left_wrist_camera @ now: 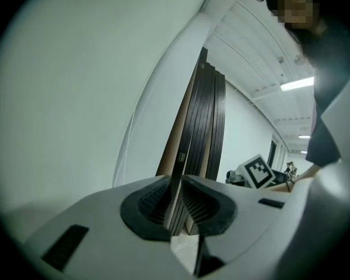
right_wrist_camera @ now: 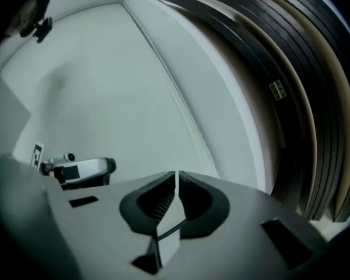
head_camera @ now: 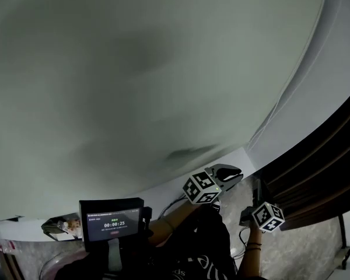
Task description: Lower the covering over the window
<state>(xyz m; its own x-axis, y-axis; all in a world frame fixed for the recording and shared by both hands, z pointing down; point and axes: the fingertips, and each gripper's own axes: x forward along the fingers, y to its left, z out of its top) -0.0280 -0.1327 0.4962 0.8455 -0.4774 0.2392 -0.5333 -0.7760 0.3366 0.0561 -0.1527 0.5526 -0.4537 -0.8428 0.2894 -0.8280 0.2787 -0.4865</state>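
A pale grey-green roller blind (head_camera: 134, 74) fills most of the head view, drawn across the window. A thin pull cord (head_camera: 280, 104) runs along its right edge beside the white frame (head_camera: 315, 92). My left gripper (head_camera: 228, 172) is raised at the blind's lower right, just below the cord's end, jaws shut and holding nothing. In the left gripper view the cord (left_wrist_camera: 127, 142) hangs to the left of the shut left gripper (left_wrist_camera: 176, 182). My right gripper (head_camera: 257, 186) is lower and to the right, near the dark panel. The right gripper (right_wrist_camera: 175, 175) is shut and holds nothing, with the cord (right_wrist_camera: 189, 118) ahead of it.
Dark slatted panels (head_camera: 324, 162) stand right of the white frame. A small screen with a timer (head_camera: 112, 223) sits at the lower left. The person's forearms (head_camera: 175, 217) and dark clothing fill the bottom middle. Speckled stone surface (head_camera: 306, 249) shows at the lower right.
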